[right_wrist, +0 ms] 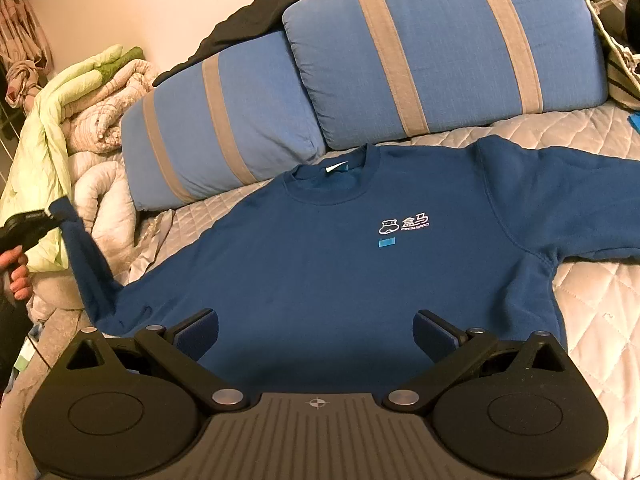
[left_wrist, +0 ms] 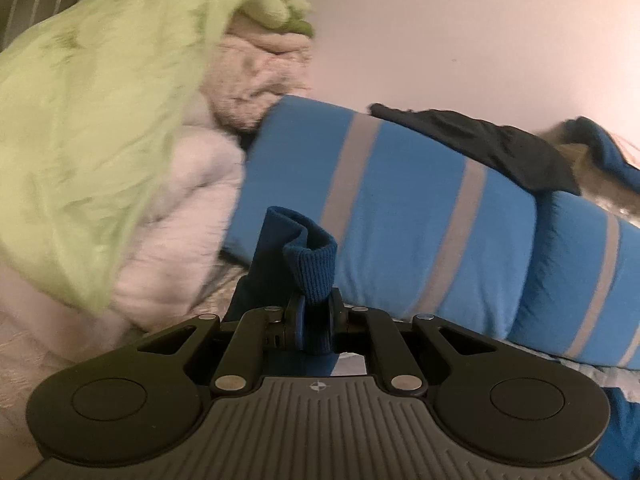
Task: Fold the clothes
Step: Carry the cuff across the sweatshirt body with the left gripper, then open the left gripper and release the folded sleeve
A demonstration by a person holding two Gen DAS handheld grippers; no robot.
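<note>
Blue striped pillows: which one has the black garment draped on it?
The left, lower blue grey-striped pillow beside the green quilt; the black garment lies over its top. The bigger right pillow is bare.

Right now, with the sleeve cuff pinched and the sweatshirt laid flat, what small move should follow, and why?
Probably carry the left gripper inward so the sleeve folds across the chest. It is shut on the ribbed cuff, the sleeve is lifted off the quilt, and the sweatshirt lies face up and spread. The right gripper hangs open over the hem, free to steady it.
</note>
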